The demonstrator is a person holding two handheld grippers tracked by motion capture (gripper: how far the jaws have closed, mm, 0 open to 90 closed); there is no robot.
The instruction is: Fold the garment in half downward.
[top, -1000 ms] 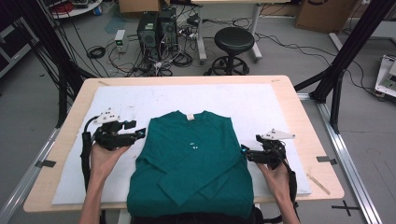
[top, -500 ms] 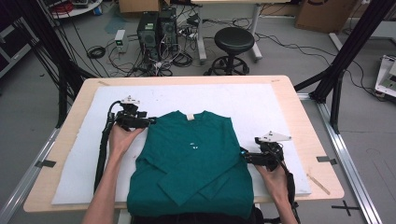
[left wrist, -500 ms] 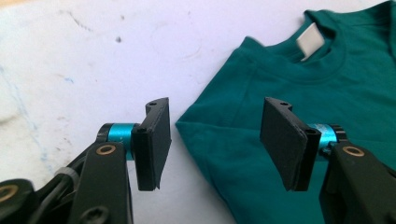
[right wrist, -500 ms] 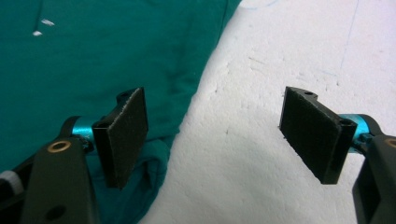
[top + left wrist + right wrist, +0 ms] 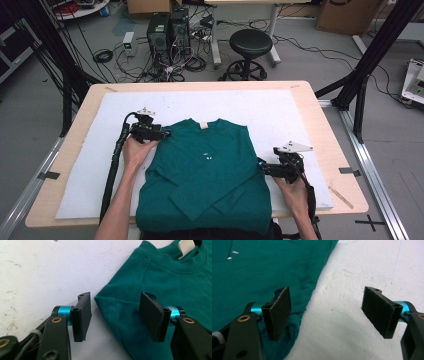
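A person's left gripper (image 5: 159, 134) hovers at the shoulder corner of a teal long-sleeved shirt (image 5: 210, 175), its black jaws standing apart with the folded shoulder edge between them and nothing clamped. The right gripper (image 5: 264, 168), jaws likewise spread wide and empty, sits low at the shirt's opposite side edge, one jaw over the cloth and the other over bare sheet.

The shirt lies flat near the person's edge of the table, neck pointing away, sleeves folded in across the front. Beneath it is a white foam sheet (image 5: 280, 110), scuffed and pitted, covering most of a light wooden table (image 5: 330, 125).

Beyond the table's far edge, on a grey floor, stand a black round stool (image 5: 250, 44), two dark computer towers (image 5: 167, 30) amid loose cables, and cardboard boxes (image 5: 340, 14). Black frame struts (image 5: 372, 55) rise at both sides.

A pale tag (image 5: 185, 247) sits inside the collar; its print cannot be read. Small white marks (image 5: 207, 156) on the chest are too small to make out.
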